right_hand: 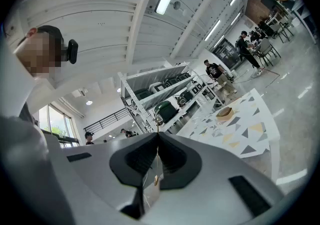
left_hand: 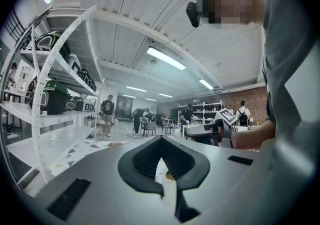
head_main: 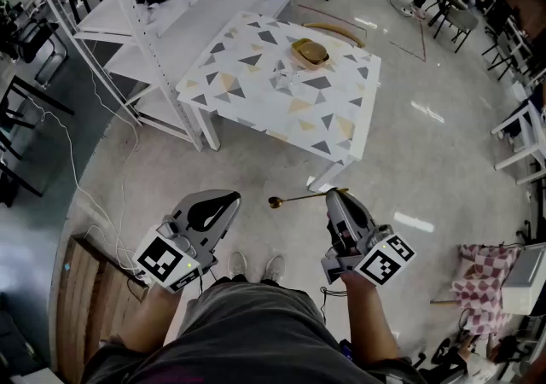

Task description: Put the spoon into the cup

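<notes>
Patterned surface well ahead, tan cup near its far edge. Right gripper jaws pinch the spoon; left gripper closed, empty. I'd approach first, then lower it bowl-first.

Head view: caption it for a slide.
Person short of the patterned table: right gripper holds a spoon, left gripper shut and empty.

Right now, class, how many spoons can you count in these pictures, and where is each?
1. The spoon is clamped in the jaws of the right gripper, above the floor, short of the table. No other shows.
</notes>
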The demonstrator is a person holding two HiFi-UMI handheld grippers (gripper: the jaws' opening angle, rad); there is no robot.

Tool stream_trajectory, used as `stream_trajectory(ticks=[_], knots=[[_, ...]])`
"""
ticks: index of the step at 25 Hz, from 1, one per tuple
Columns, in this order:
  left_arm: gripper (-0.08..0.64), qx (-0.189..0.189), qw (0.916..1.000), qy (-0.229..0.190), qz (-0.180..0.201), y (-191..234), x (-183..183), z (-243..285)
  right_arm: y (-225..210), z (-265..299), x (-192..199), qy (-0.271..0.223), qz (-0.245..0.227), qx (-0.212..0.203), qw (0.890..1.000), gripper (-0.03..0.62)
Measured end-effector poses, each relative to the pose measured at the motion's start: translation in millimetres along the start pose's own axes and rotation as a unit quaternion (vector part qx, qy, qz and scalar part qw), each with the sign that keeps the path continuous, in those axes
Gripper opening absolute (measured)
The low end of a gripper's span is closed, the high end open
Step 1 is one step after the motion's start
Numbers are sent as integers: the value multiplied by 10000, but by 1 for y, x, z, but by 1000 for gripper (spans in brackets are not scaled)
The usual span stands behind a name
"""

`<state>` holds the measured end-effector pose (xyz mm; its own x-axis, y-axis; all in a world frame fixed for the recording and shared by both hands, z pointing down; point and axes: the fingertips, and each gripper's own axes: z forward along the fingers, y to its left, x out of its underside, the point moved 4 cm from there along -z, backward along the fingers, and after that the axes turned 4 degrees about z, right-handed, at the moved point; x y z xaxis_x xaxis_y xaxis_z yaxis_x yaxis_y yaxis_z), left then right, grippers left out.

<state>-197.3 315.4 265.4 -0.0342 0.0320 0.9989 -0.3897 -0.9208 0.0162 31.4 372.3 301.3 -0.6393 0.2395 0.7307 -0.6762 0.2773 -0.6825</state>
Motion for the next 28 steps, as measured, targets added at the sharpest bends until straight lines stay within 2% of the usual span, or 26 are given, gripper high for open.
stream_trajectory(ticks=[28], knots=[[15,-336,9993,99,107,-61,4,25,-36,-43,-16,146,198,-290,9993,23]])
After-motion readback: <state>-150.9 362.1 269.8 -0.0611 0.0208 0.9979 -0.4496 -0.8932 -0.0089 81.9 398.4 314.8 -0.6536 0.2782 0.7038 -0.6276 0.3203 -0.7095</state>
